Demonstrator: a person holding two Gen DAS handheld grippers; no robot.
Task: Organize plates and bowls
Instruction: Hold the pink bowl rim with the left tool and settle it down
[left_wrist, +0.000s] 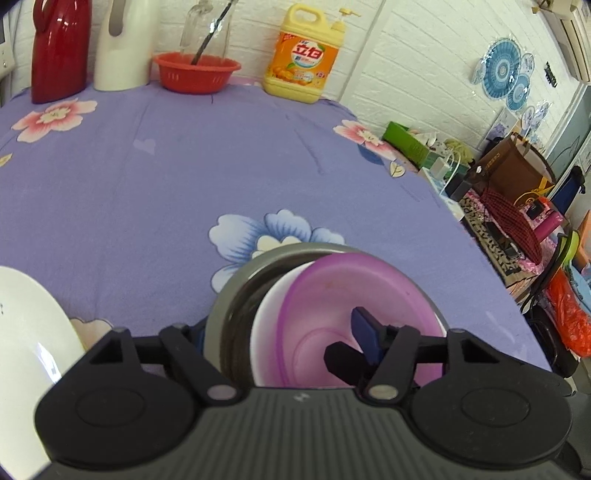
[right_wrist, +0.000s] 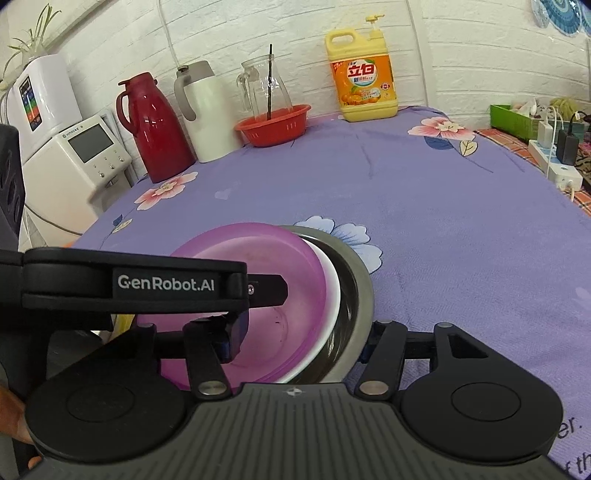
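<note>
Purple plastic bowl (left_wrist: 354, 295) nests in white bowl (left_wrist: 266, 314) inside steel bowl (left_wrist: 236, 288) on the tablecloth (left_wrist: 184, 177). Light, slick stack; we grip rims. Left gripper (left_wrist: 284, 343) and right gripper (right_wrist: 299, 332) each straddle the stack's wall; contact unclear.

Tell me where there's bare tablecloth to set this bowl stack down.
The widest free patch is mid-tablecloth, between the nested bowls in front and the red basket and detergent jug at the wall. The back row is crowded, and a white plate takes the near left corner.
</note>
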